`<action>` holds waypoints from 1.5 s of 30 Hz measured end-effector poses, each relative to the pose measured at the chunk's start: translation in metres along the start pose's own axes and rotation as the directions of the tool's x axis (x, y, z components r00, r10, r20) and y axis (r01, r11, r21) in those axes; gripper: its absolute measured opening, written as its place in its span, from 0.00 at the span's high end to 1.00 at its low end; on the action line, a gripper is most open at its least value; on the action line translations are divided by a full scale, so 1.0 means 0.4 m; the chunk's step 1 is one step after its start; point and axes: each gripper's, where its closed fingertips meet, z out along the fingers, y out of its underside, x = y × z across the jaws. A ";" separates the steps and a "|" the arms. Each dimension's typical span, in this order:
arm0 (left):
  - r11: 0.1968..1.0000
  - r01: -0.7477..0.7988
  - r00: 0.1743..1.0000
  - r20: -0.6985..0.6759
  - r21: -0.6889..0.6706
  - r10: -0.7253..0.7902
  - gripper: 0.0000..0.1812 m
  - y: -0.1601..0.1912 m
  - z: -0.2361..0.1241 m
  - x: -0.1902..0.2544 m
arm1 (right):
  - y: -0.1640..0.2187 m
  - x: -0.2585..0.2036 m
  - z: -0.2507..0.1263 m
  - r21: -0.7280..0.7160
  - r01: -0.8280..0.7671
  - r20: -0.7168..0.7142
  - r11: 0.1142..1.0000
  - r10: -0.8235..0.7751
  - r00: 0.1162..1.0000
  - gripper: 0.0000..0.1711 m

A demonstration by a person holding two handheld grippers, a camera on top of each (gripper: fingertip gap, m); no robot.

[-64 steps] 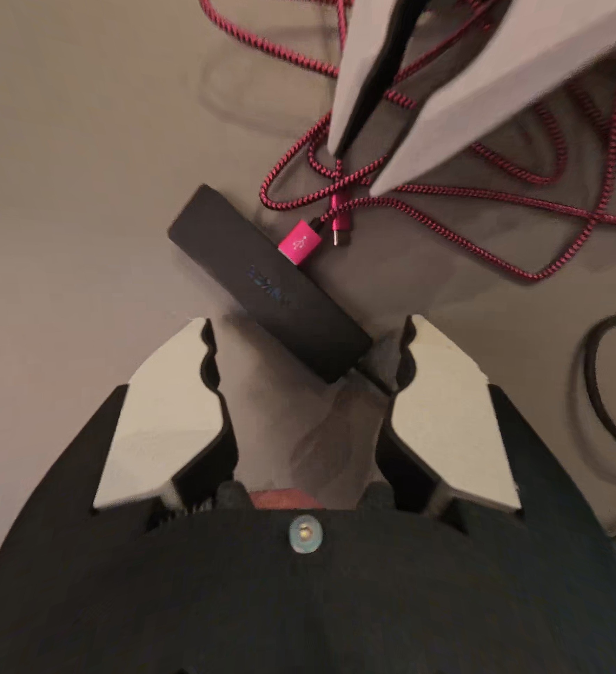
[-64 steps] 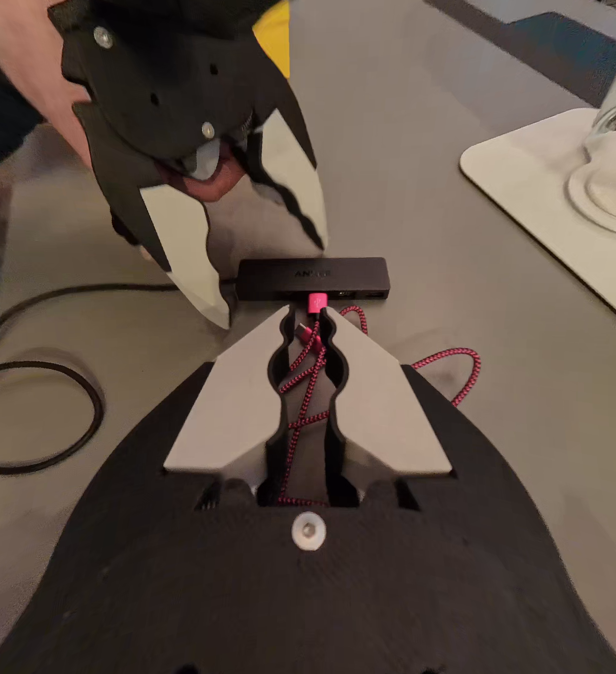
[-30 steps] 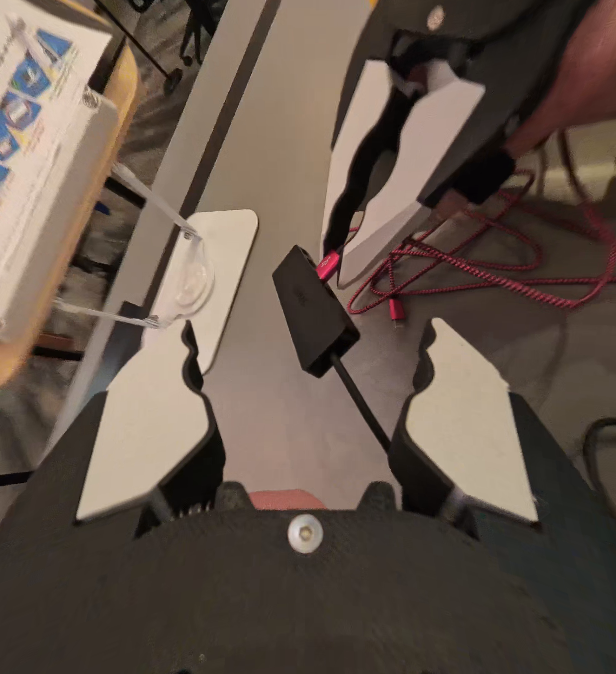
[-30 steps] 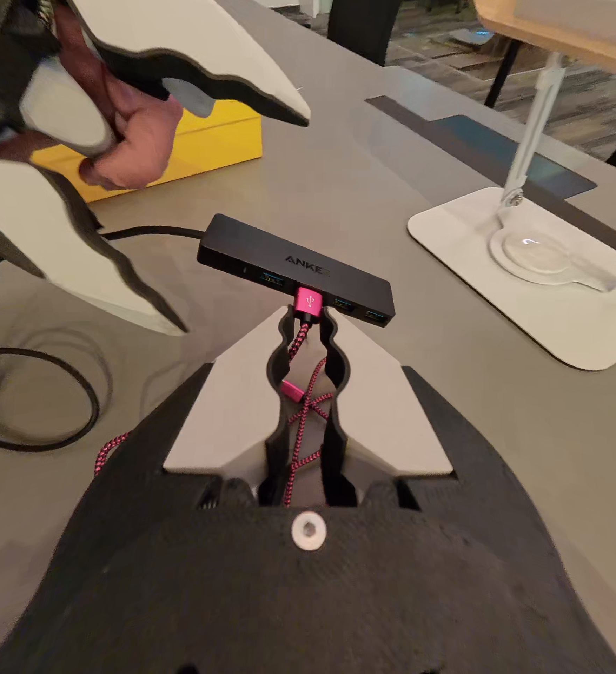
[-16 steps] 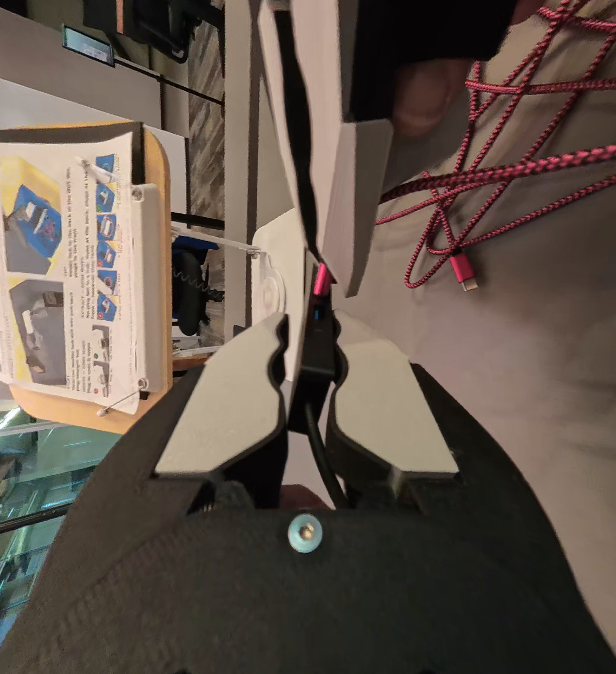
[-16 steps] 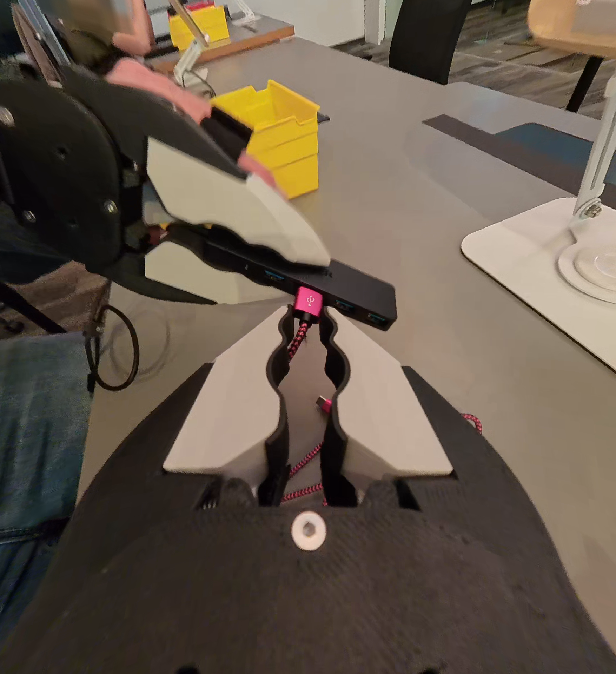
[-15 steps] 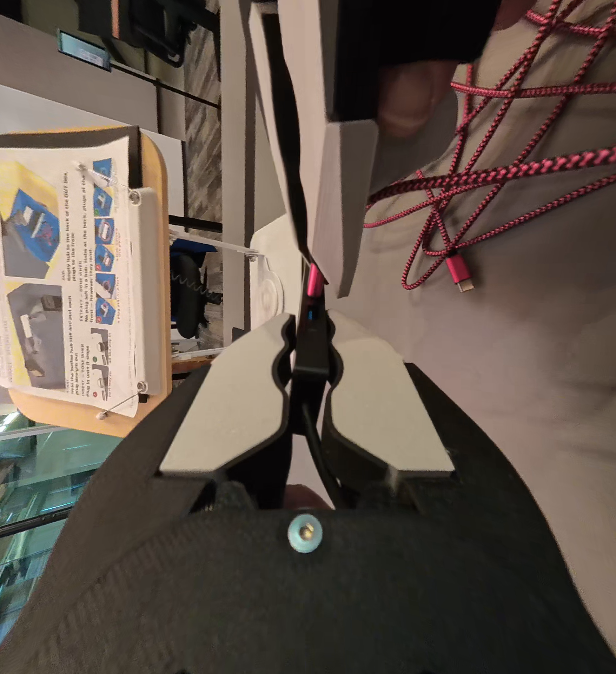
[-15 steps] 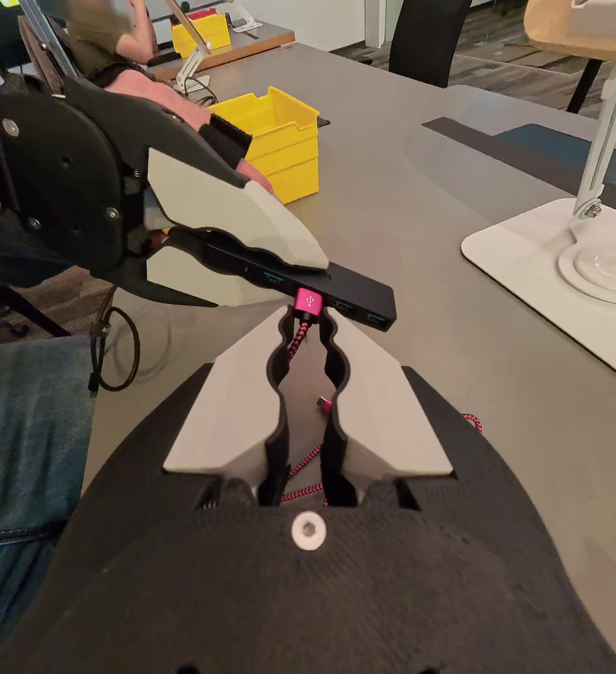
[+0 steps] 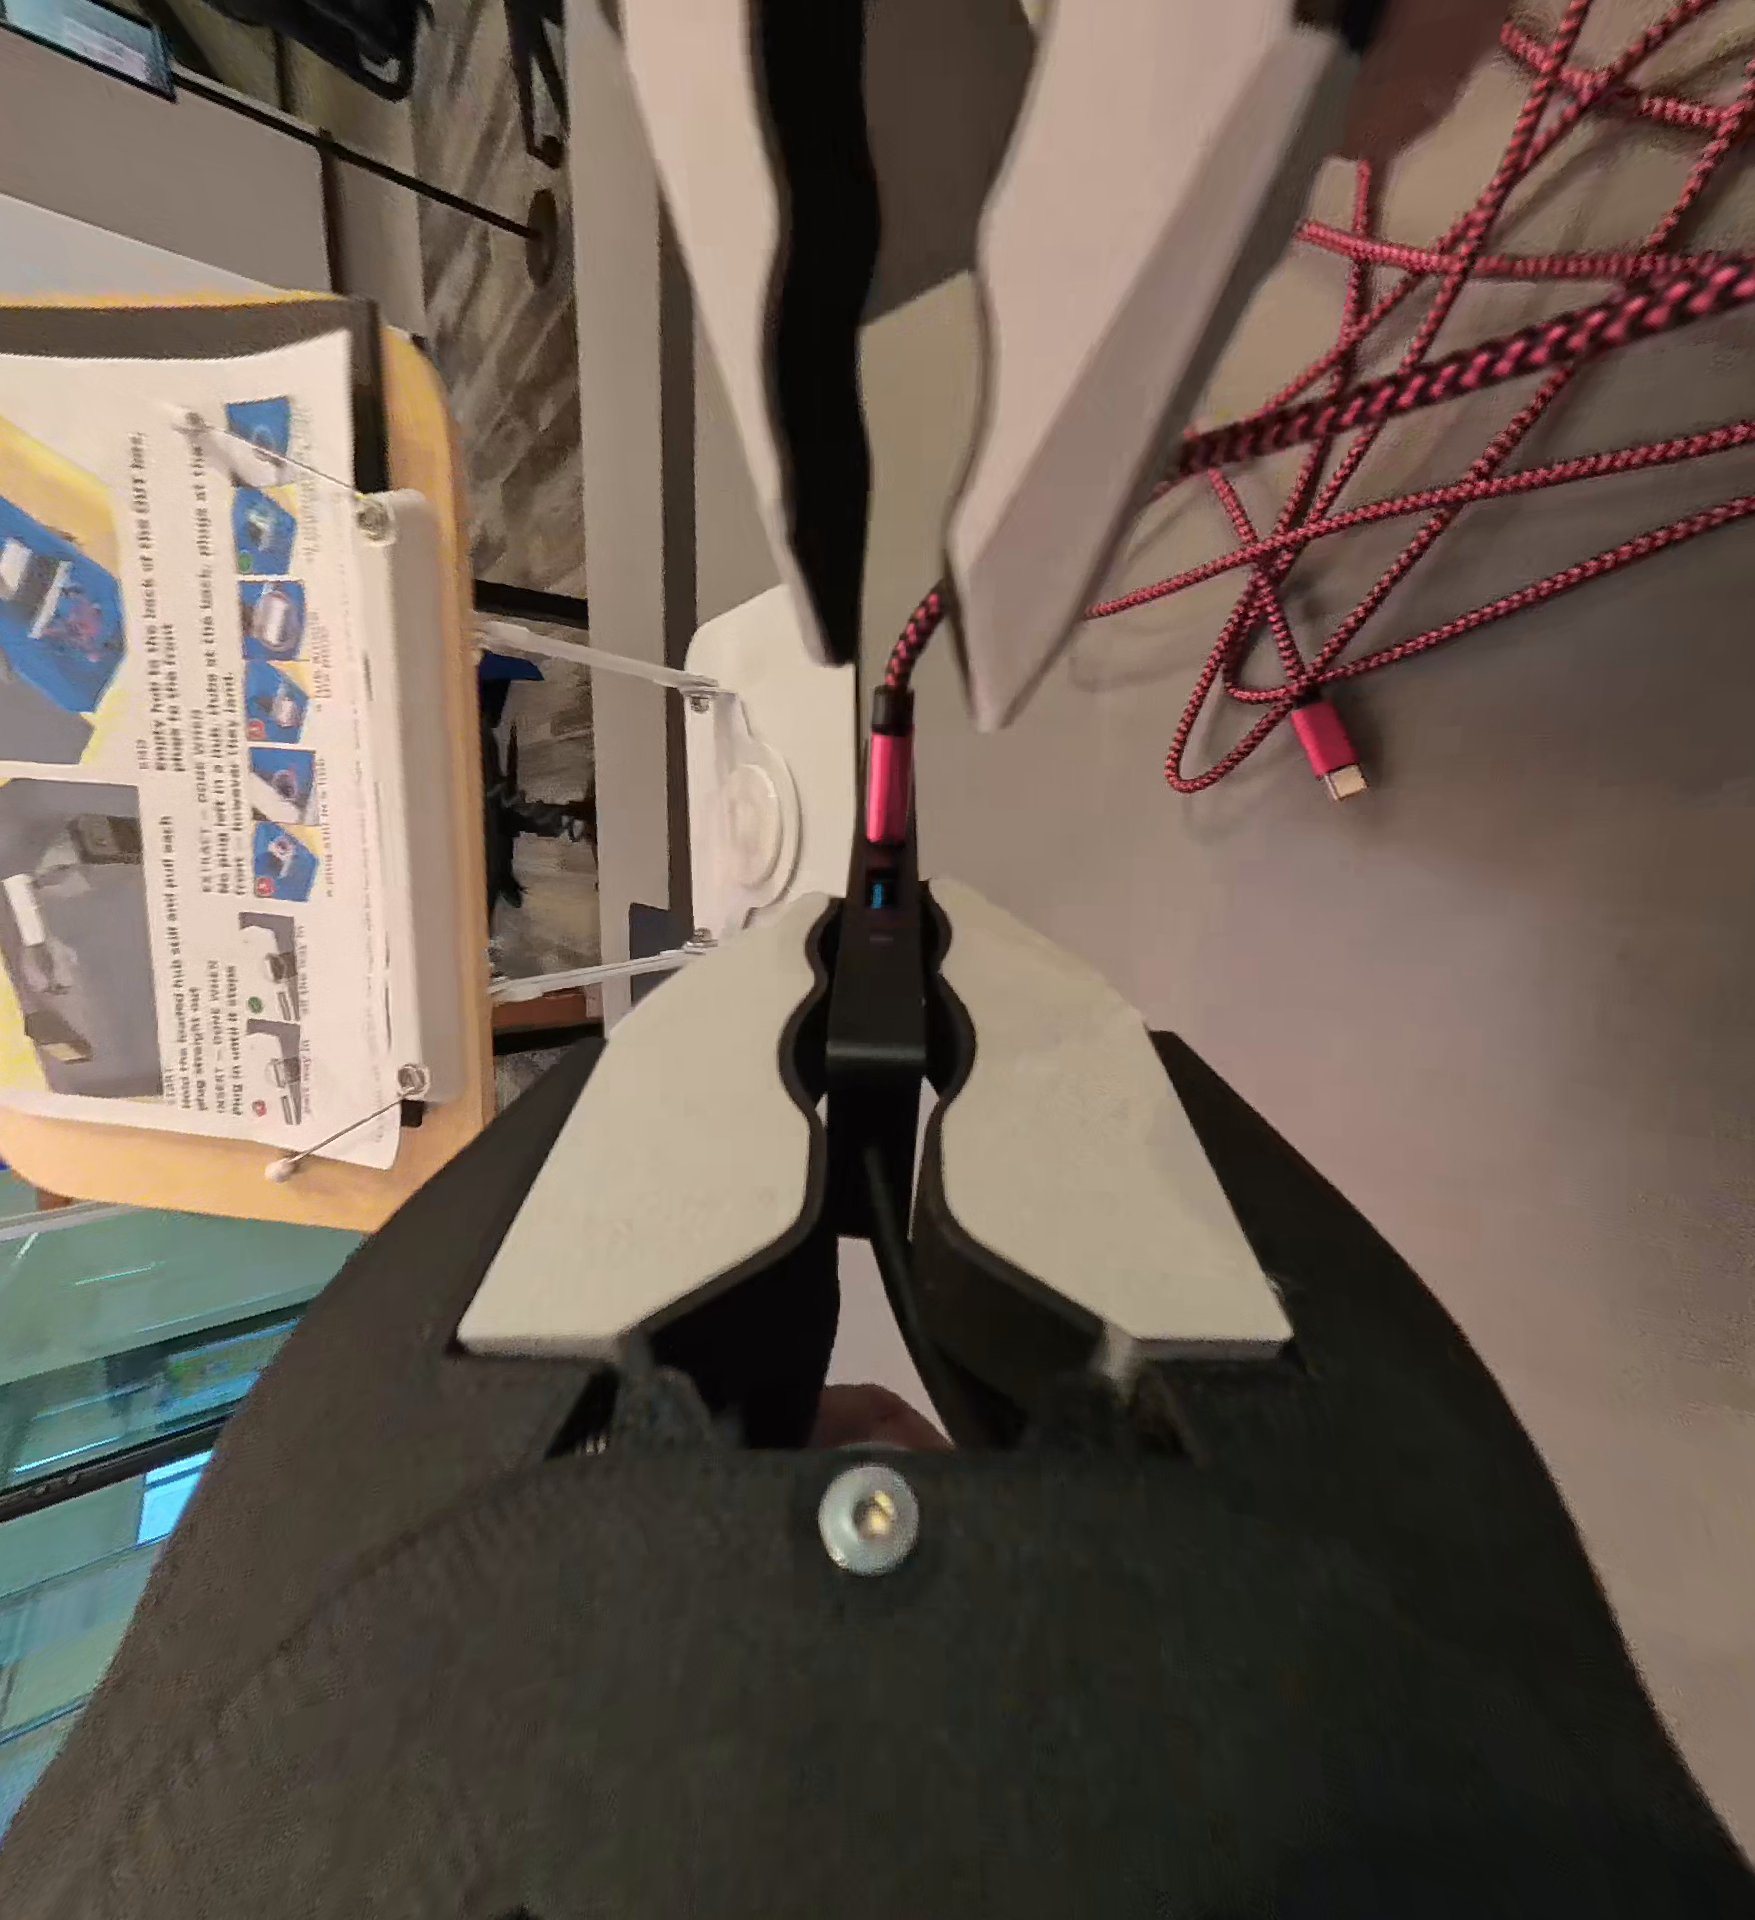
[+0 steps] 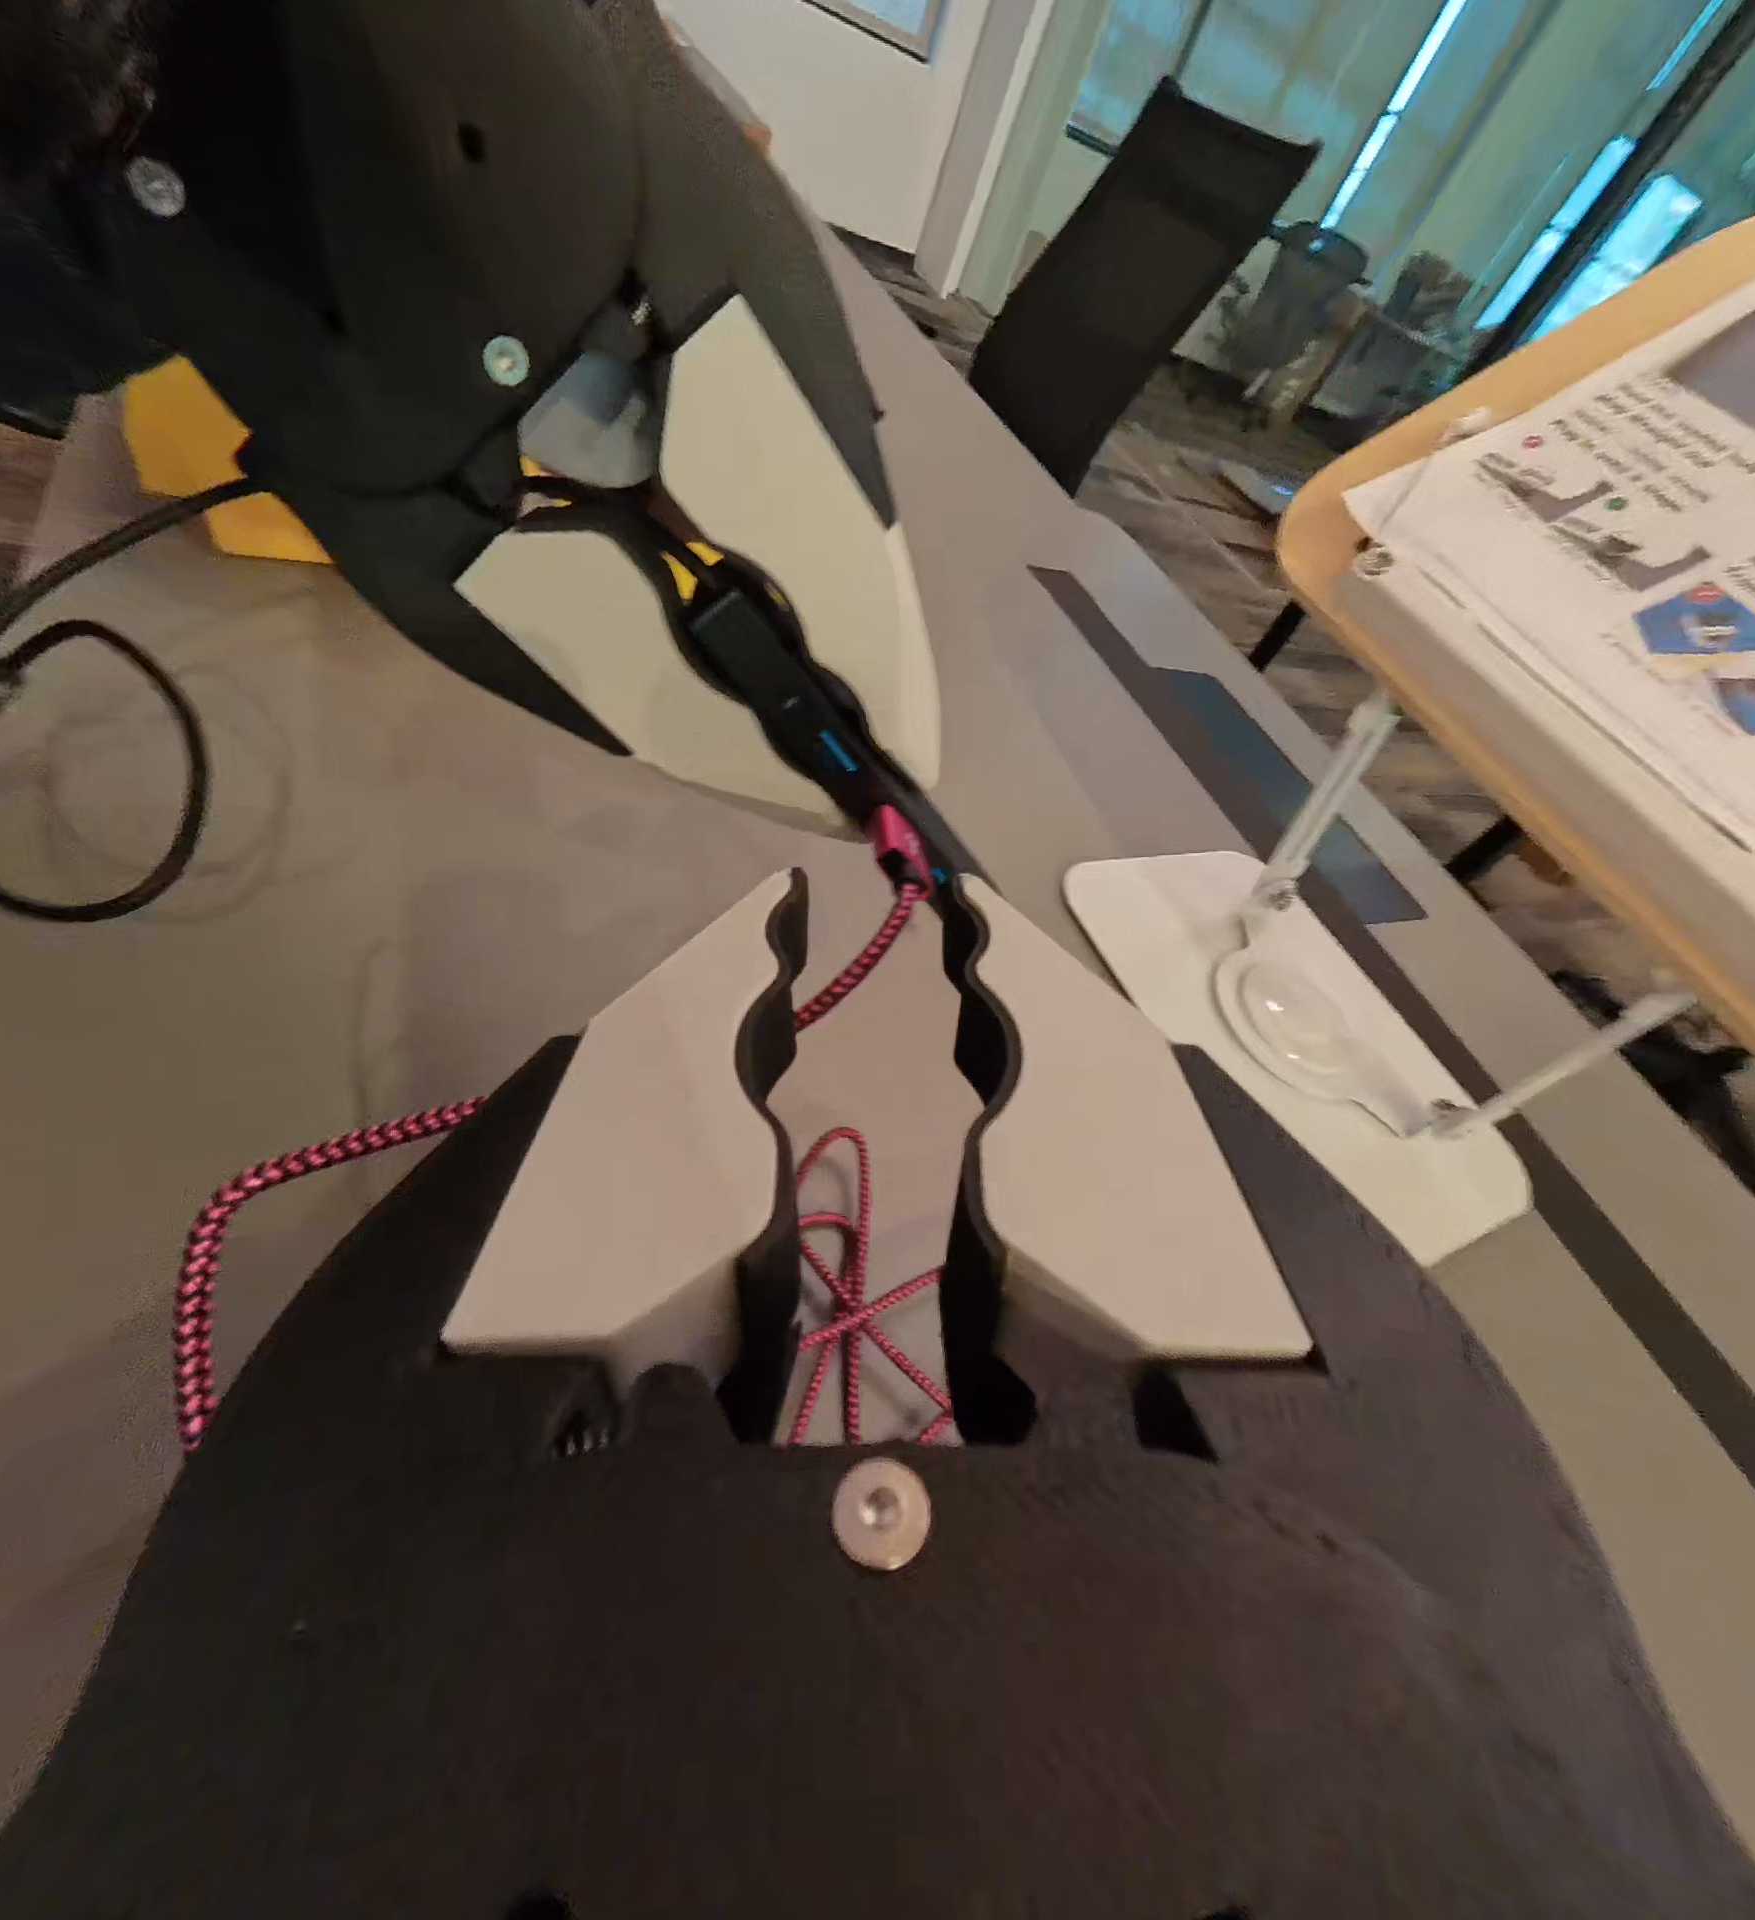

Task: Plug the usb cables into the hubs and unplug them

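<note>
The grey desk point(image 10: 353, 997) carries loose loops of pink braided cable point(image 9: 1455, 499). Above it, the left tongs point(image 9: 878, 914) pinch the black hub point(image 9: 875, 997), pink plug point(image 10: 892, 837) seated in it. The right tongs point(image 10: 878, 888) stand spread around the plug's cable.

Left tongs point(image 9: 878, 904) clamped tight; right tongs point(image 10: 878, 883) spread apart.

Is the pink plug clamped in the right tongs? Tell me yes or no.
No: the right tongs stand open, and the pink plug sits beyond their tips, in the black hub.
</note>
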 end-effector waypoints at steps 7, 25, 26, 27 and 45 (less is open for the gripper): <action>0.998 0.026 0.990 0.139 0.059 -0.034 0.94 -0.017 -0.032 -0.054 | -0.050 0.011 0.010 0.141 -0.454 0.179 0.880 0.428 0.886 0.91; 0.999 0.048 0.970 0.238 0.017 -0.051 0.94 -0.002 -0.025 -0.068 | -0.068 0.047 0.051 0.319 -0.653 0.201 0.687 0.624 0.755 0.93; 0.998 0.056 0.969 0.240 0.026 -0.061 0.94 -0.005 -0.026 -0.070 | -0.070 0.048 0.049 0.339 -0.651 0.203 0.679 0.623 0.755 0.93; 0.998 0.056 0.968 0.243 0.019 -0.059 0.94 -0.002 -0.025 -0.071 | -0.071 0.049 0.050 0.352 -0.645 0.194 0.678 0.622 0.759 0.93; 0.995 0.089 0.962 0.256 0.043 -0.097 0.94 -0.011 -0.027 -0.067 | -0.068 0.042 0.041 0.398 -0.592 0.174 0.701 0.576 0.799 0.93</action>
